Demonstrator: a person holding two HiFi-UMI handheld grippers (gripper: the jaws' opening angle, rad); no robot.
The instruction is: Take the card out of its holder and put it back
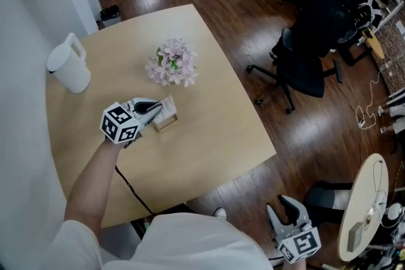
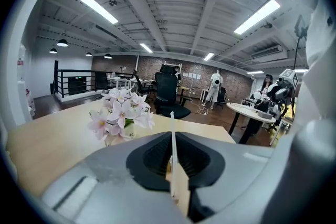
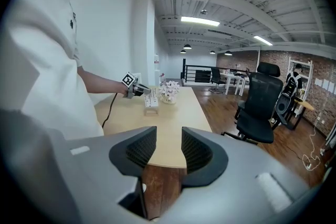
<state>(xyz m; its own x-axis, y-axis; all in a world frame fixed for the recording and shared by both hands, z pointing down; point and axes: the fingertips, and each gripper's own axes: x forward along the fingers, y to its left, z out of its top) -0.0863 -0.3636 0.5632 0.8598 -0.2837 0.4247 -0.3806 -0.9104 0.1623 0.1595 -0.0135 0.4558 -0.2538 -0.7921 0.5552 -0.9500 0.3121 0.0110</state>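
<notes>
A white card (image 1: pixel 167 106) stands over its small wooden holder (image 1: pixel 166 122) on the light wood table (image 1: pixel 209 142). My left gripper (image 1: pixel 158 109) reaches it from the left and is shut on it. In the left gripper view the card (image 2: pixel 171 134) shows edge-on, pinched between the dark pads (image 2: pixel 152 157), with the tan holder (image 2: pixel 180 189) below. The right gripper view shows the card (image 3: pixel 151 97) upright at the holder (image 3: pixel 151 111); I cannot tell whether it is lifted out. My right gripper (image 1: pixel 281 207) hangs open and unloaded off the table's near right corner, jaws (image 3: pixel 169 149) apart.
A vase of pink flowers (image 1: pixel 172 64) stands just behind the holder. A white jug (image 1: pixel 68 64) sits at the table's left edge by the wall. A black office chair (image 1: pixel 310 57) is on the wooden floor to the right, and a round table (image 1: pixel 364 212) is at lower right.
</notes>
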